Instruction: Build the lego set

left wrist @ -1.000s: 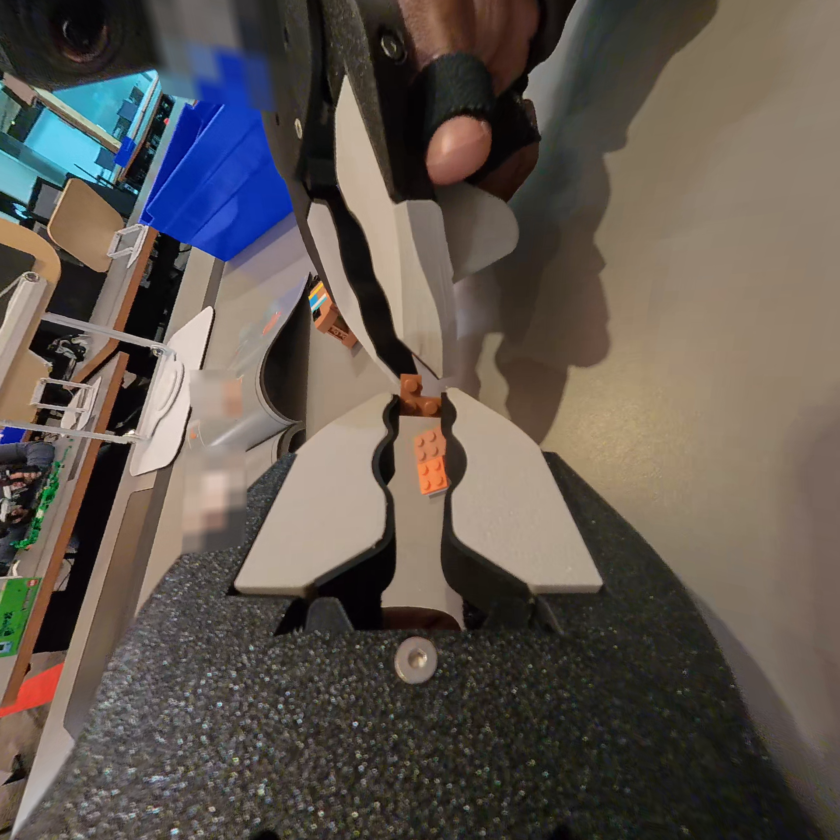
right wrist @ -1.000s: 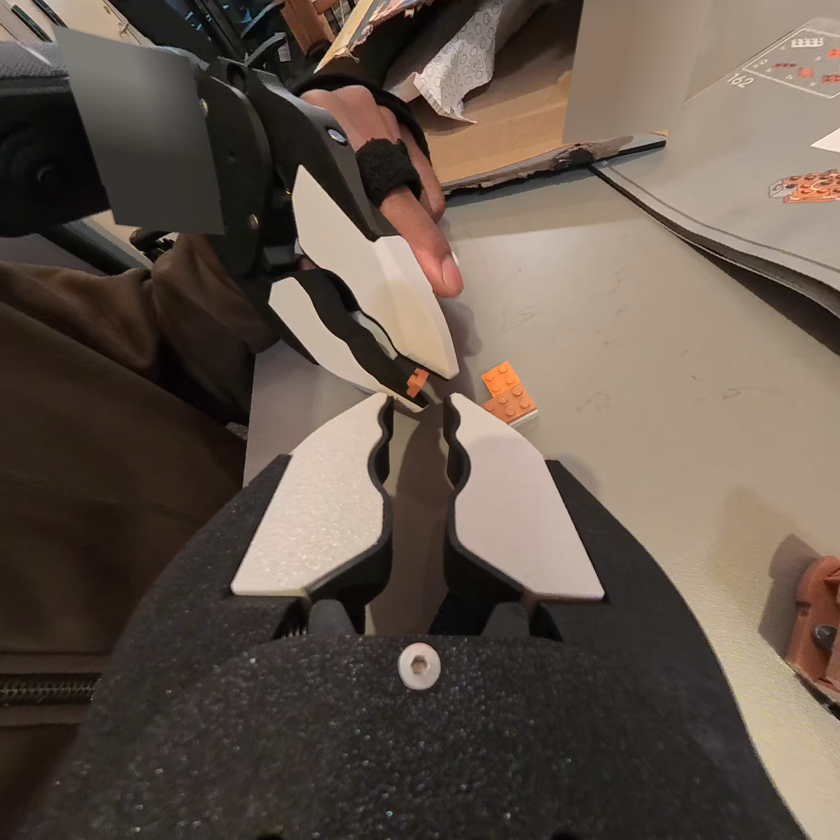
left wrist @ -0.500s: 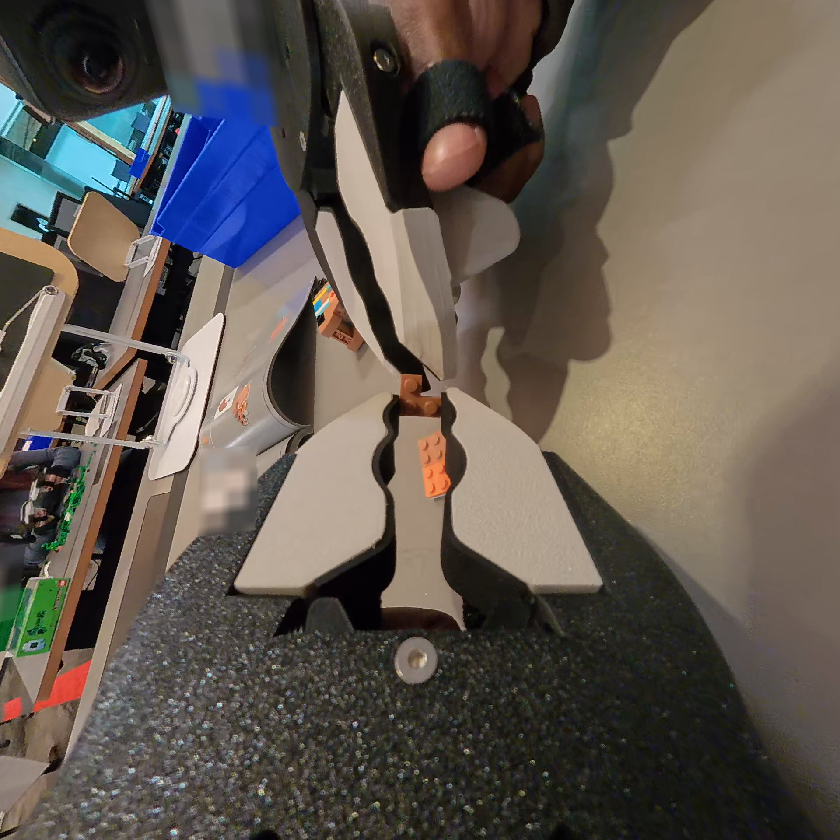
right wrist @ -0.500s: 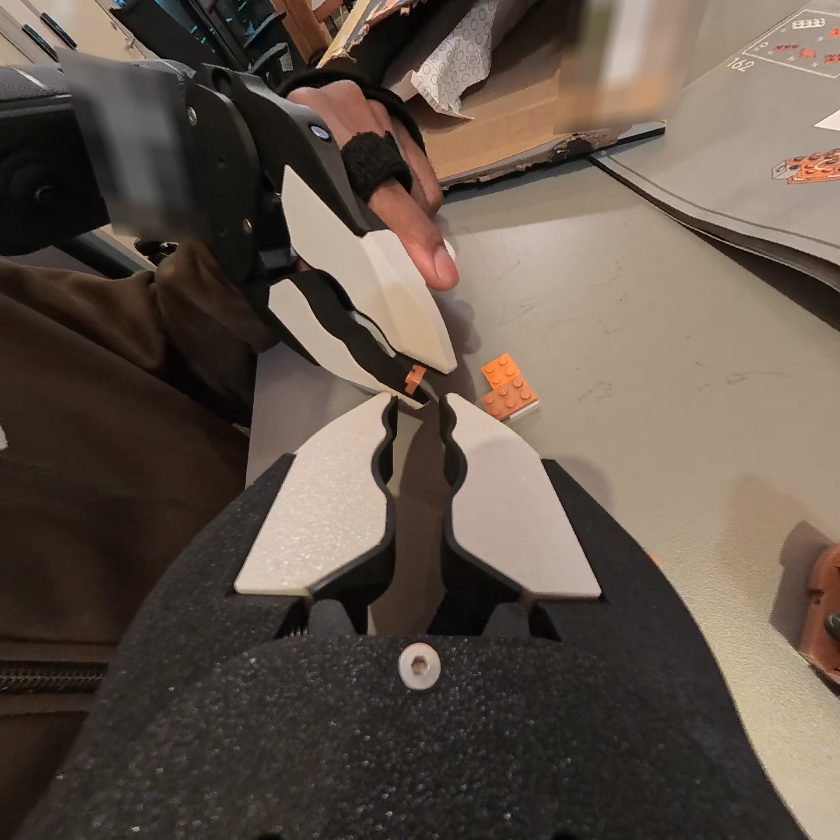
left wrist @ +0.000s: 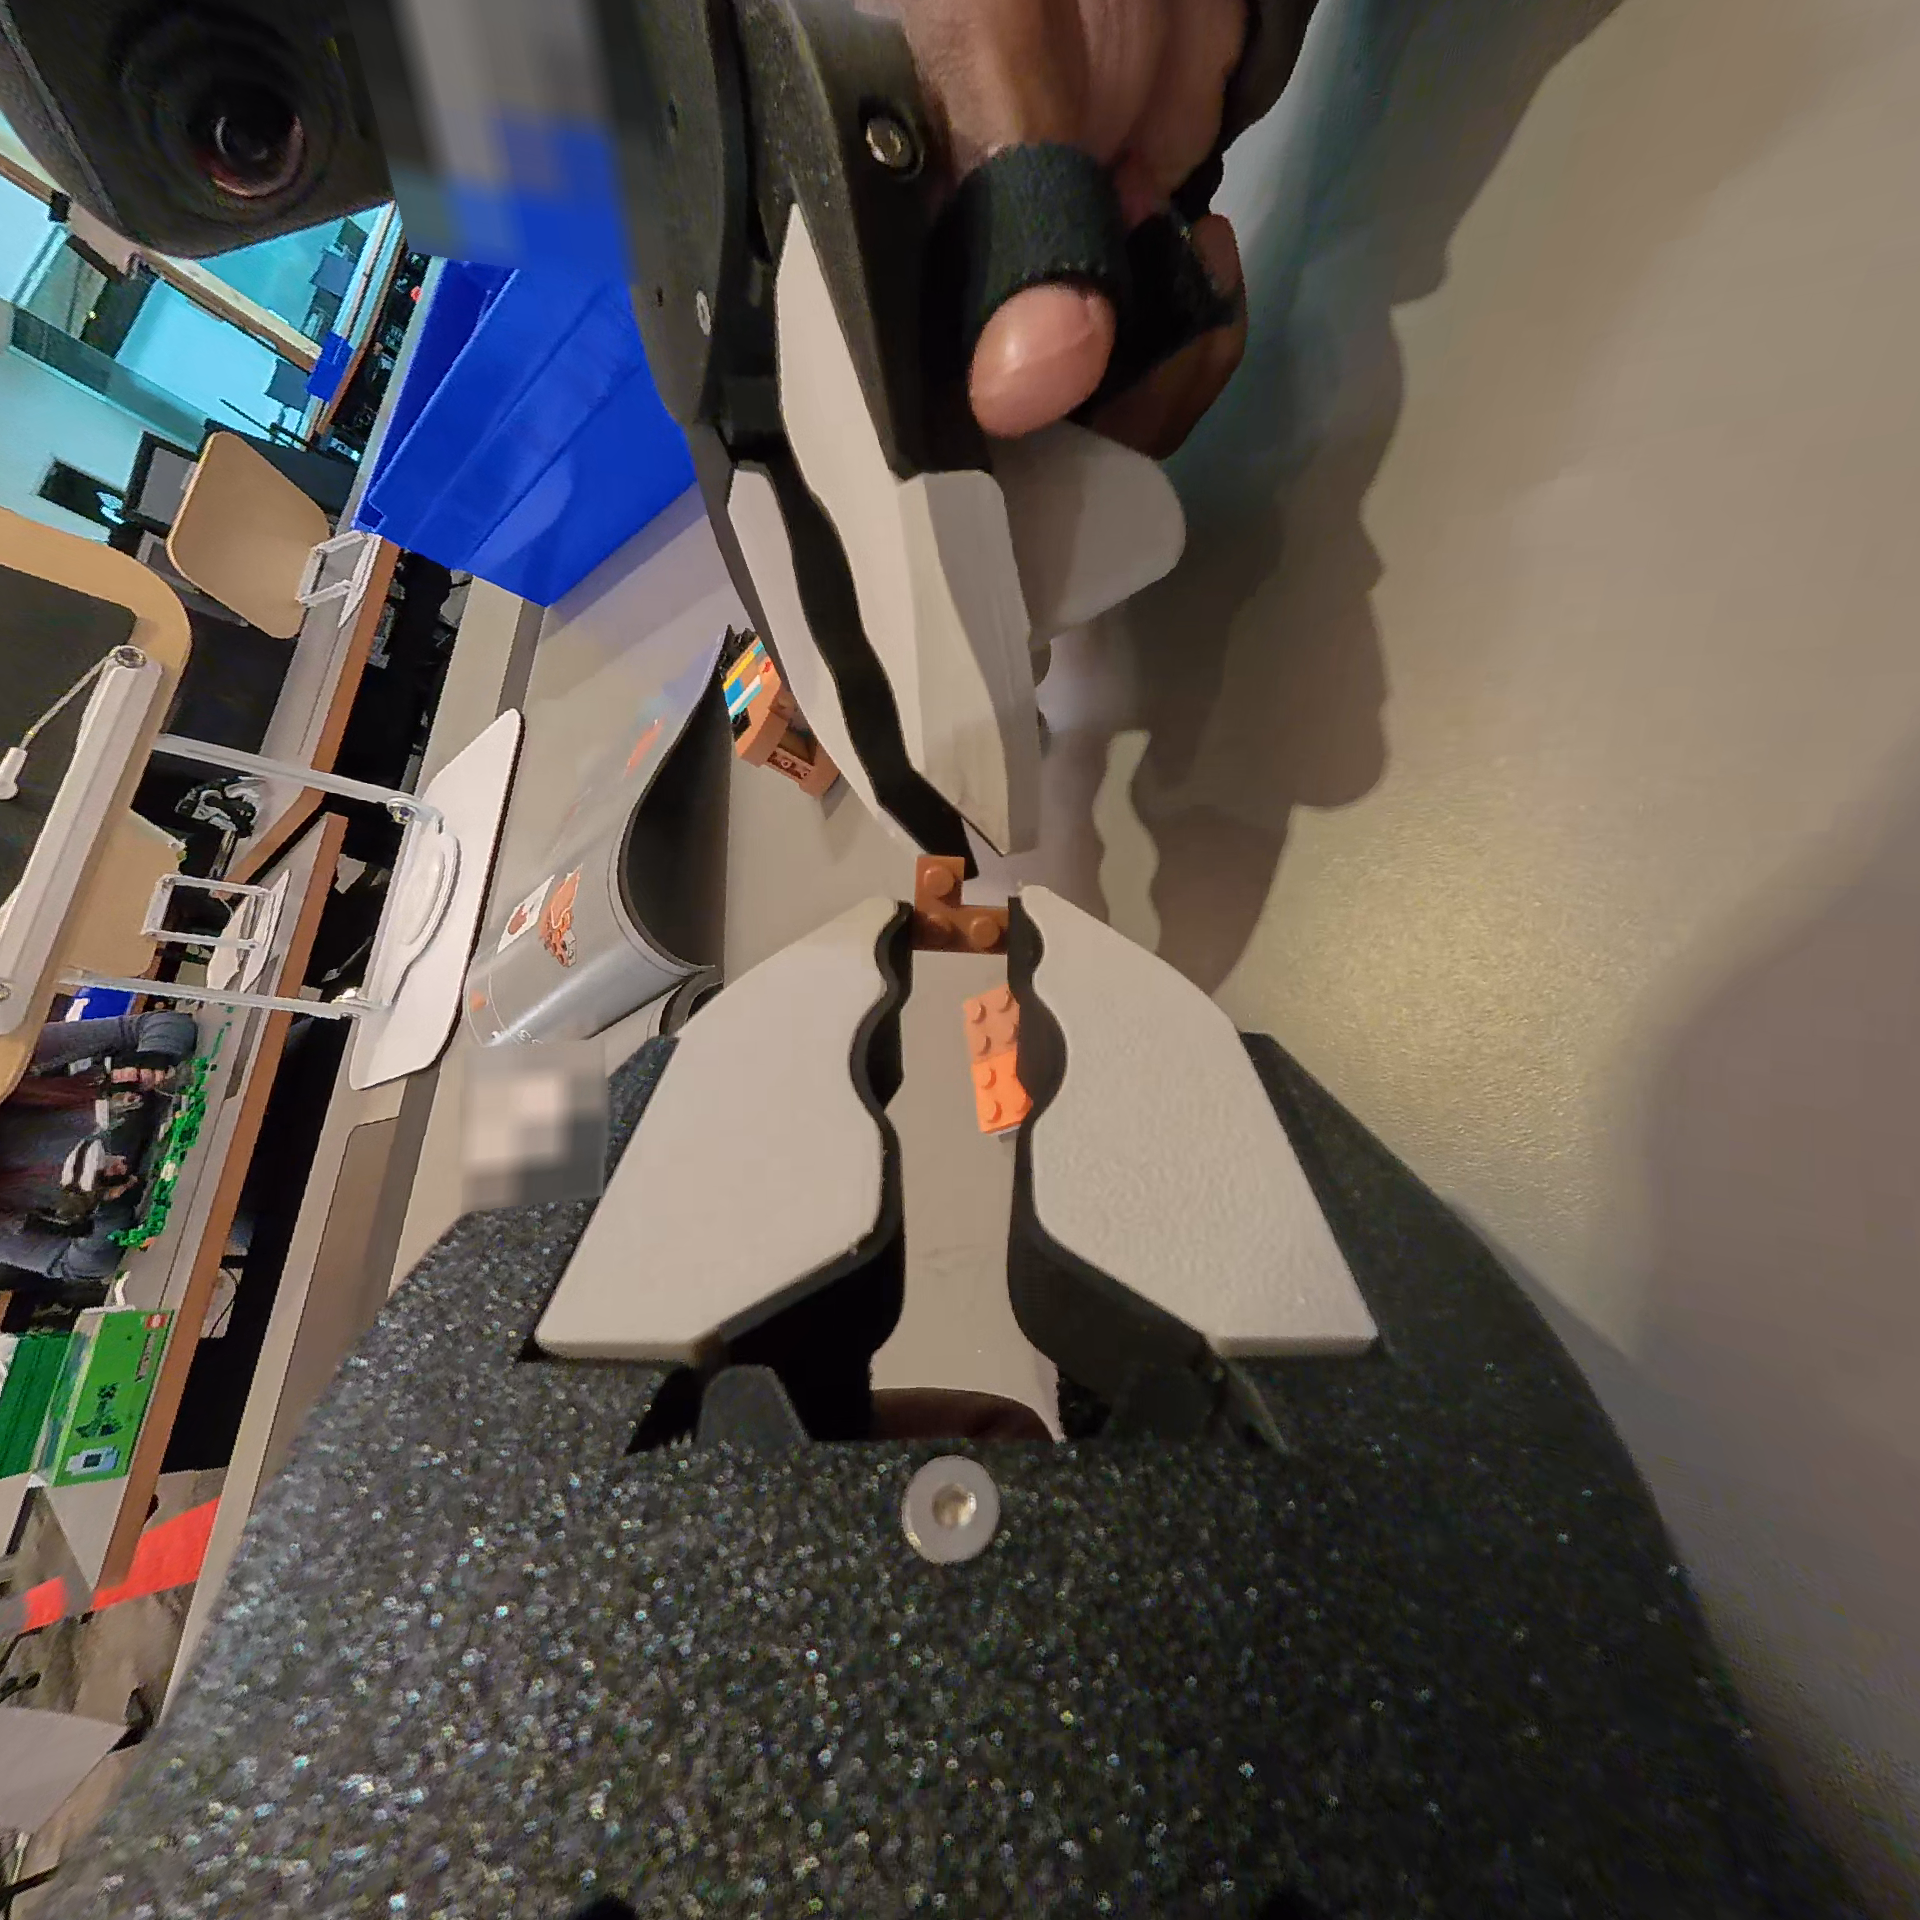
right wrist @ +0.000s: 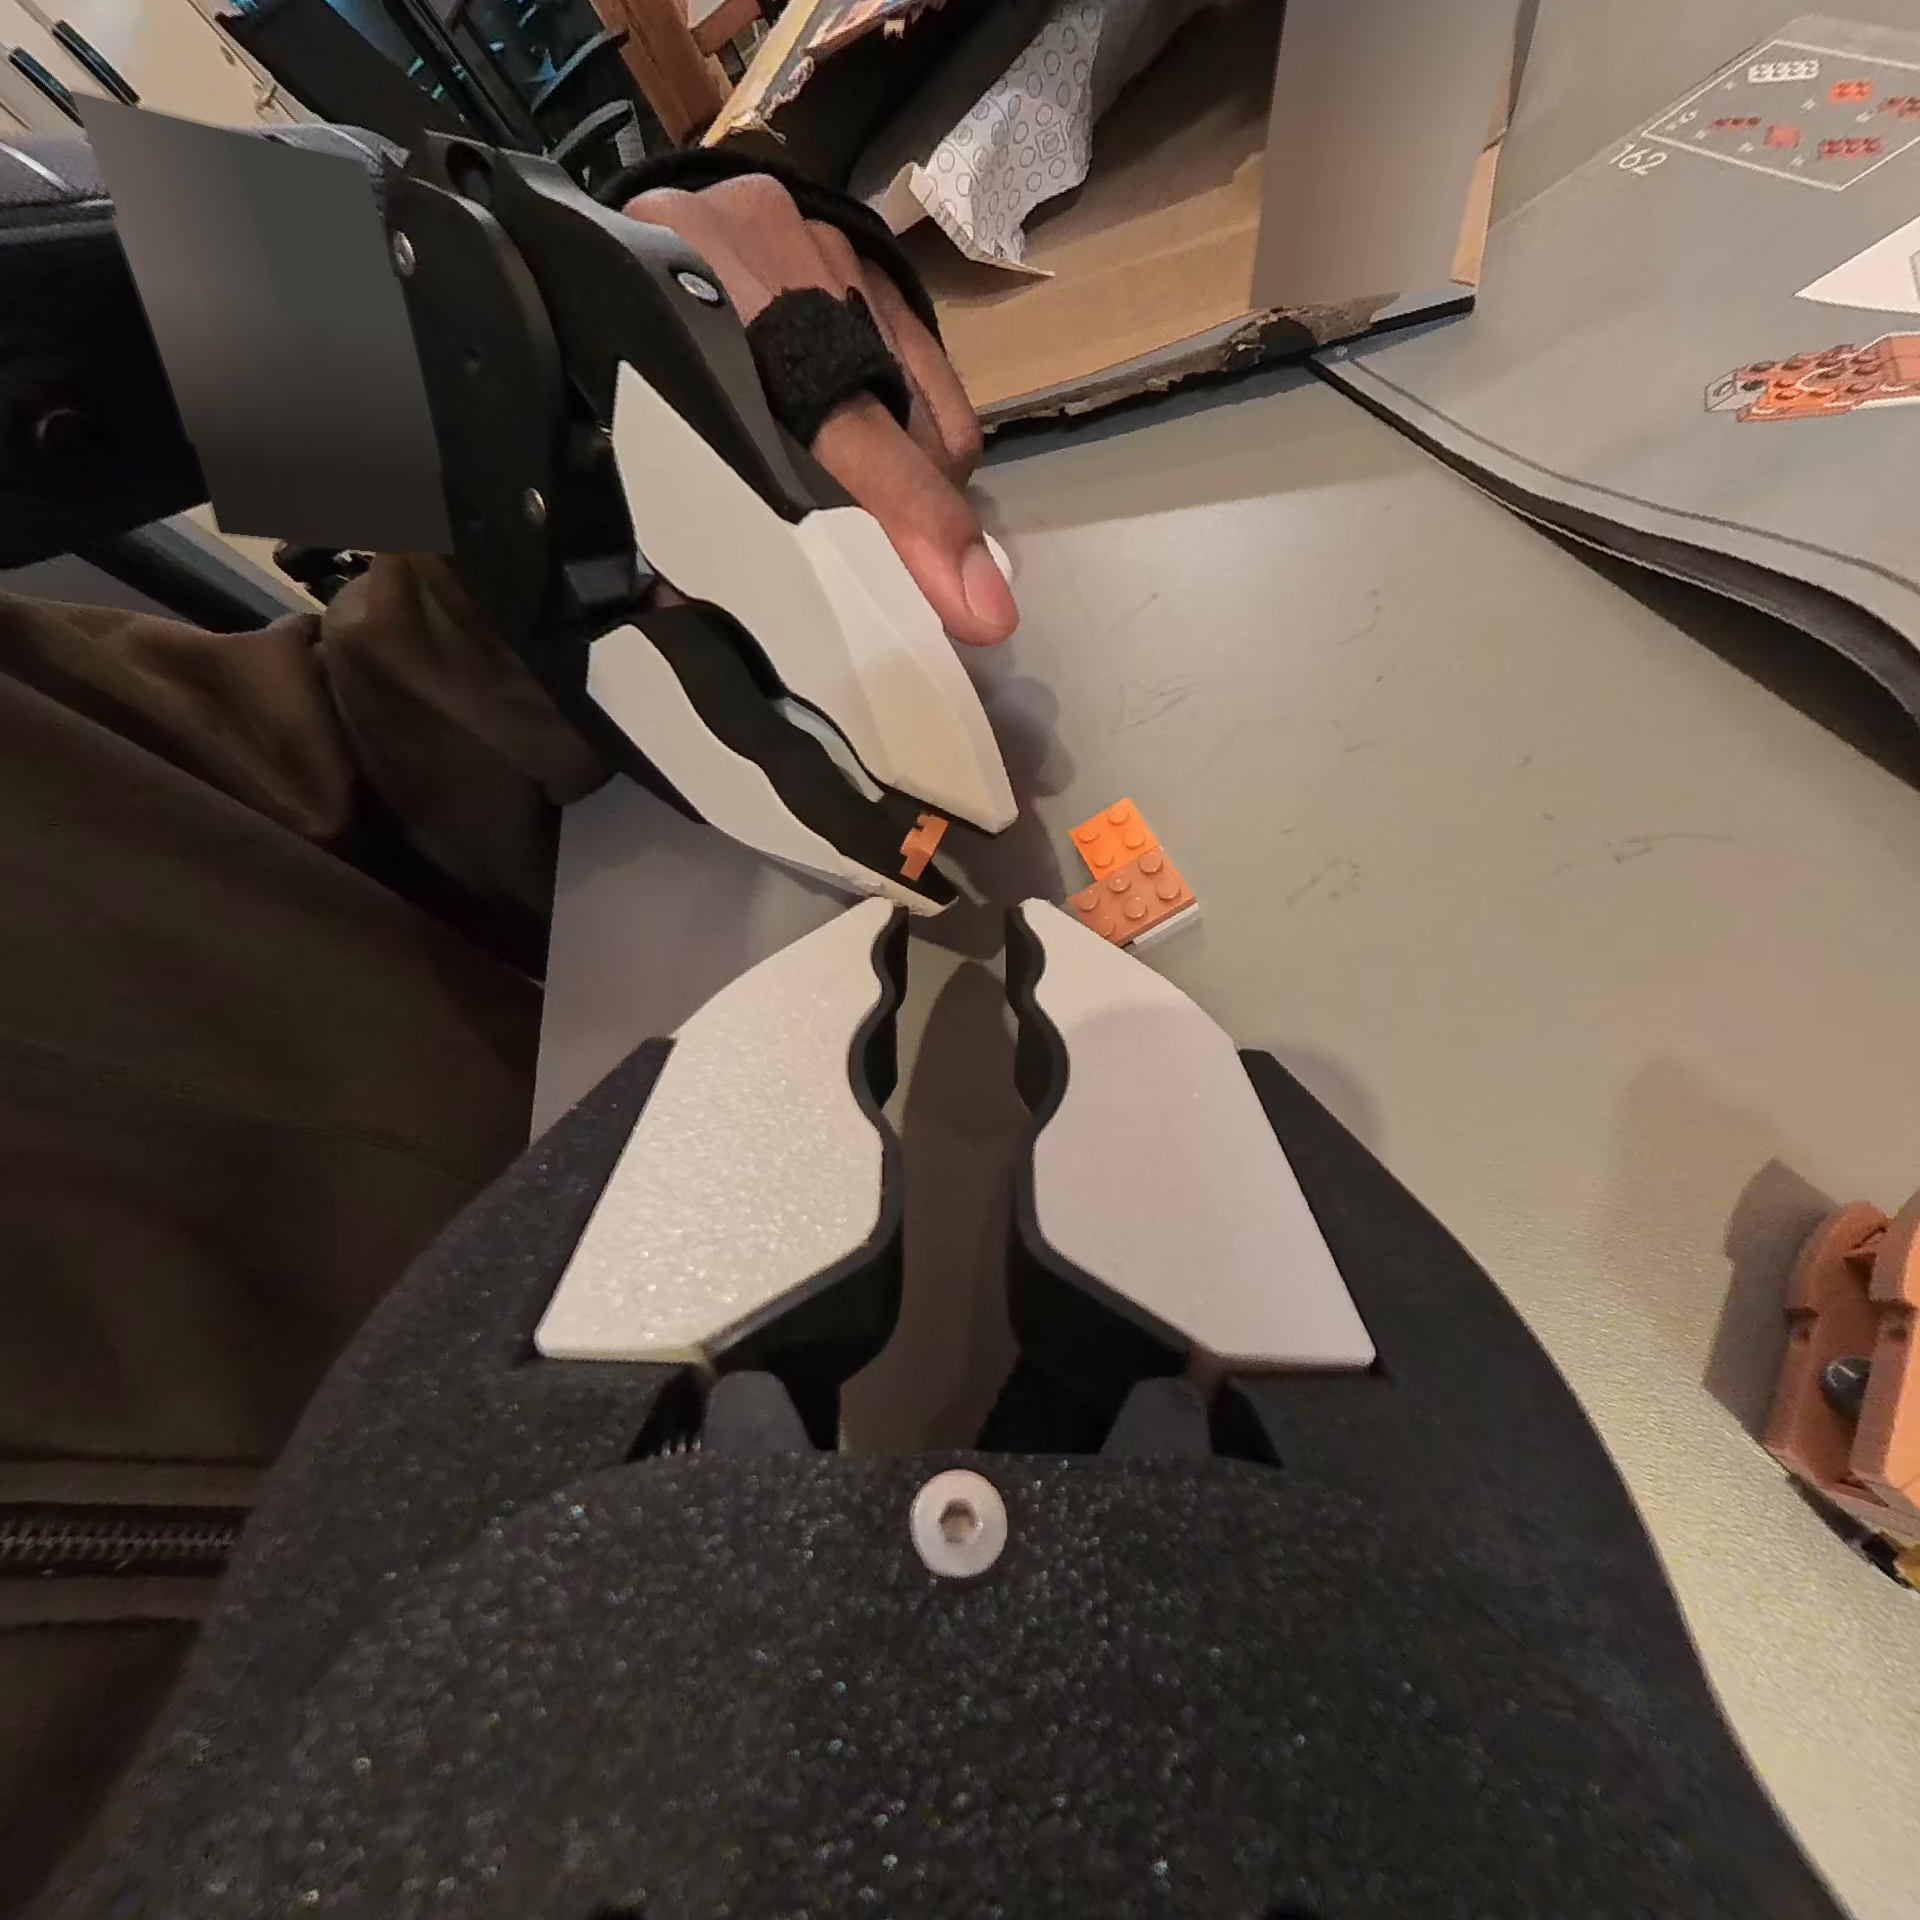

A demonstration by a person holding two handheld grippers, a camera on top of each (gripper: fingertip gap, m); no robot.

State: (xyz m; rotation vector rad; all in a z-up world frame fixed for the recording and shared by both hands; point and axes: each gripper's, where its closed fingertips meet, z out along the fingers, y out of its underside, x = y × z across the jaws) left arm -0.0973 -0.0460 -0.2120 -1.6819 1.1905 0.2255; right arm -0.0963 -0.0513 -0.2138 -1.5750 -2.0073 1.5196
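The left gripper (left wrist: 960, 914) pinches a brown plate (left wrist: 958, 912); the right gripper (right wrist: 956, 909) hangs open beside it, above orange plates (right wrist: 1130, 873) near the tabletop's (right wrist: 1455, 831) edge.

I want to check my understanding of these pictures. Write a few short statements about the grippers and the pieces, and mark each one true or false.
1. The left gripper is shut on a brown piece. True.
2. The right gripper holds the orange plates. False: its fingers are apart with nothing between them, and the plates lie on the table.
3. A booklet lies open on the table. True.
4. The orange plates sit on top of the brown model. False: they lie flat on the table, apart from the model.
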